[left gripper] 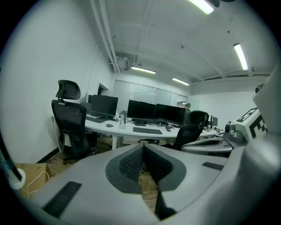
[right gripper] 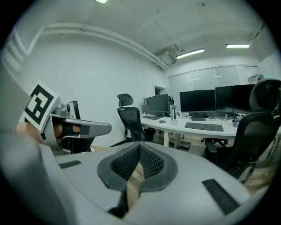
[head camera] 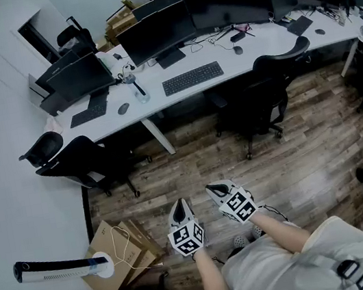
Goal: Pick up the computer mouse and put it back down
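Close to the person, the left gripper and right gripper hang side by side above the wooden floor, each with jaws pressed together on nothing. Past the black chairs, well away from both, the computer mouse lies on the white surface, between a keyboard and a bottle.

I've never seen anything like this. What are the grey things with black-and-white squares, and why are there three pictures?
There is no robot here. A person stands on a wooden floor holding the left hand-held gripper and the right hand-held gripper; the squared cubes are part of them. The head view comes from a camera on the person's head, looking down. The other two views come from a camera on each gripper, looking along its jaws. Both pairs of jaws are shut and hold nothing. Across the floor, a long white desk carries monitors, a keyboard, a water bottle and a computer mouse.
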Motion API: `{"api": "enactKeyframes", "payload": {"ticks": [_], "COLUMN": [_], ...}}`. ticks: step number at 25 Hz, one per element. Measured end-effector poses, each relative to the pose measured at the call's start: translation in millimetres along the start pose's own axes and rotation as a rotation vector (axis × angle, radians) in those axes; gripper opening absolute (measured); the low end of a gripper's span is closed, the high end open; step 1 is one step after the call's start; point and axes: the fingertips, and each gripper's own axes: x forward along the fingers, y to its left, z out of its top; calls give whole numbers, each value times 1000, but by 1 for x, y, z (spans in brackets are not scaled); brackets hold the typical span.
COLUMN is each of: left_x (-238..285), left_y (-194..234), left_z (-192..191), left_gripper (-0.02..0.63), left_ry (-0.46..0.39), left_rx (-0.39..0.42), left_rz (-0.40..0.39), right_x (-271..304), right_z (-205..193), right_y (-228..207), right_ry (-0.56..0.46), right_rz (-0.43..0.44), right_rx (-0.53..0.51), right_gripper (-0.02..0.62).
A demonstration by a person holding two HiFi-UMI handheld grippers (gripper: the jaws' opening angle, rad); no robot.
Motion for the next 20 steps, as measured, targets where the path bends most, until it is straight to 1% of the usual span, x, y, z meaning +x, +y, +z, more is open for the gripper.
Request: {"api": "enactKeyframes", "payload": {"ticks": [4, 12, 16, 17, 18, 19, 20], "left_x": [-7, -18, -21, -22, -22, -22, -22], "left_y": [1, 17, 23, 24, 26, 28, 30], "left_z": [-3, -2, -3, -3, -4, -5, -6], "left_gripper": [23, 23, 29, 48, 125, 175, 183], "left_ry": [-1, -9, -13, -13, -9, -5, -5], "left_rx": [-12, -21, -28, -28, -28, -27, -24], "left_rz": [-3, 6, 6, 7, 6, 5, 6], "right_x": [-1, 8, 8, 8, 8, 9, 10], "right_z": [0, 2, 5, 6, 5, 5, 4], "right_y": [7, 18, 20, 21, 22, 23, 24], "right_ry": [-5, -3, -31, -34, -33, -30, -28], "right_rz": [0, -3, -12, -8, -1, 5, 8], "right_rx": [2, -1, 19, 23, 25, 29, 34], "right_gripper": [3, 3, 5, 5, 37, 97, 108]}}
